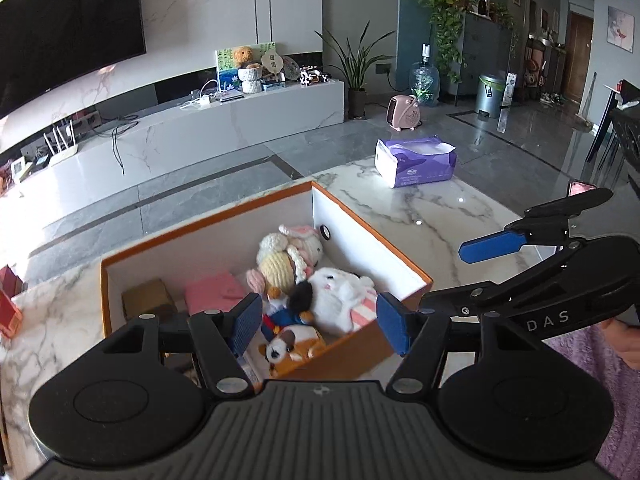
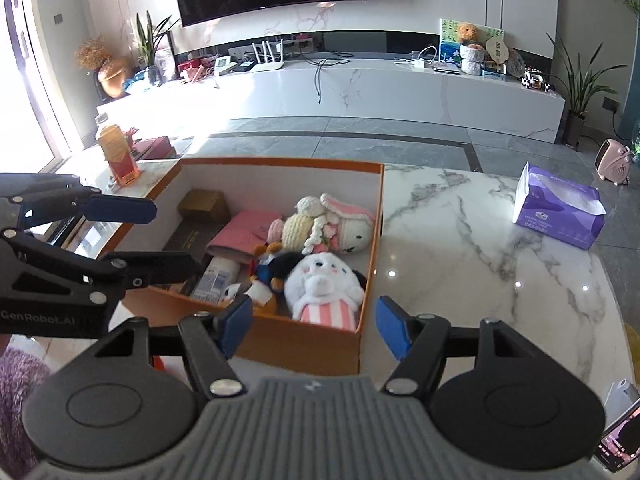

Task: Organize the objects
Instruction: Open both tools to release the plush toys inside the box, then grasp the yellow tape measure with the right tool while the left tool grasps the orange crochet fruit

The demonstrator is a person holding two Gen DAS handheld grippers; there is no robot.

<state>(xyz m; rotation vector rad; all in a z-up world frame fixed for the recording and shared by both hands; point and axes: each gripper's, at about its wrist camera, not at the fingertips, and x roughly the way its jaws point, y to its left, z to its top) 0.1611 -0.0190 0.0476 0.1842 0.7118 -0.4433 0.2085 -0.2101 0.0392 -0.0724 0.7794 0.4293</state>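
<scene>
An orange box [image 1: 404,264] [image 2: 304,344] with white inside stands on the marble table [image 1: 432,208] [image 2: 480,248]. It holds several plush toys, among them a white plush [image 1: 340,292] [image 2: 320,280], a crocheted doll [image 1: 280,264] [image 2: 312,224], a pink pouch [image 1: 212,292] [image 2: 248,228] and a brown box [image 1: 146,298] [image 2: 204,204]. My left gripper [image 1: 320,324] is open and empty above the box's near edge; it also shows in the right wrist view [image 2: 160,240]. My right gripper [image 2: 316,328] is open and empty above the box's near wall; it also shows in the left wrist view [image 1: 448,272].
A purple tissue pack [image 1: 416,162] [image 2: 560,216] lies on the table to the right of the box. An orange bottle [image 2: 118,152] and a red box [image 2: 154,148] [image 1: 10,312] stand to the left. A phone [image 2: 618,440] lies at the right edge.
</scene>
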